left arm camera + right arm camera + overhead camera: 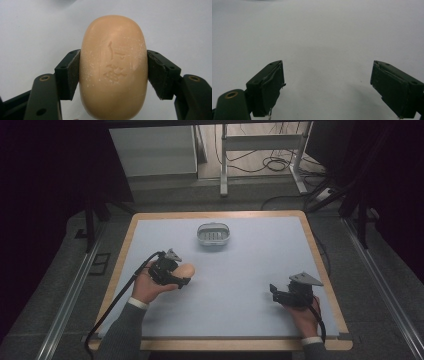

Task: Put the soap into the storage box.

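Nearest us, at the table's front edge, we see two grey sleeves come in from below. The right gripper [278, 293] sits low on the R side of the pale blue mat [250, 270], not far from the front edge and the R edge; in the right gripper view its jaws stand wide apart w/ nothing between them, just bare mat ahead. Plenty of open mat lies to its left and beyond it.

The left gripper [181, 277] is over the L-centre of the mat, held in the left hand [147, 289], cable trailing back off the front-left corner. Its jaws are clamped on a peach-coloured soap bar [113, 67], pads pressing both long sides approx at mid-length. The bar's long axis runs along the gripper's line, pointing away from the hand, toward the mat's centre-right in the high view; stamped face up toward the camera. We can't tell for sure if the bar touches the mat or is just above it.

Farther back, near the mat's far-centre, stands a small grey oval dish [213, 235] w/ a slotted insert, well apart from both grippers. A wooden rim [120, 265] borders the mat. Beyond the table: grey floor, a white metal frame [260, 150], loose cables, a pale cabinet, dark surrounds on both sides.
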Available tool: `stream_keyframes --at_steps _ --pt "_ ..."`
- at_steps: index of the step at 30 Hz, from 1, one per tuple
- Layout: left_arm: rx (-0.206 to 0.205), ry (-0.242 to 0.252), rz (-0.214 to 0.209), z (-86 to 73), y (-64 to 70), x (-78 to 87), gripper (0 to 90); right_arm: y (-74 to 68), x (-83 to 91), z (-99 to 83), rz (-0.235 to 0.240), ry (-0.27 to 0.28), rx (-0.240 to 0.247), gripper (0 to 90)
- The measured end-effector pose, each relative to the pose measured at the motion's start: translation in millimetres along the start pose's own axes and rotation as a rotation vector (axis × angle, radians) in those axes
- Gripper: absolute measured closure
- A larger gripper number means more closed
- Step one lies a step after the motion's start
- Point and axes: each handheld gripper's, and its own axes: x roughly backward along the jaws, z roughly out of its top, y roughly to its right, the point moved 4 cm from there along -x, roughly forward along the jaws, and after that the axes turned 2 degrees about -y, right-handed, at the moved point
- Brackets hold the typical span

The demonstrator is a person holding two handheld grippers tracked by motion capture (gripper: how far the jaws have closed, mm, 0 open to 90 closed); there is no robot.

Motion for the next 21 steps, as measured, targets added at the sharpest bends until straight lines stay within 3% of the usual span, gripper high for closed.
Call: stream_keyframes --at_steps 21 --pt "-0.024 0.008 0.003 19.4 -0.4 -2.9 33.0 0.1 -0.6 0.0 0.002 -0.006 -0.001 11.8"
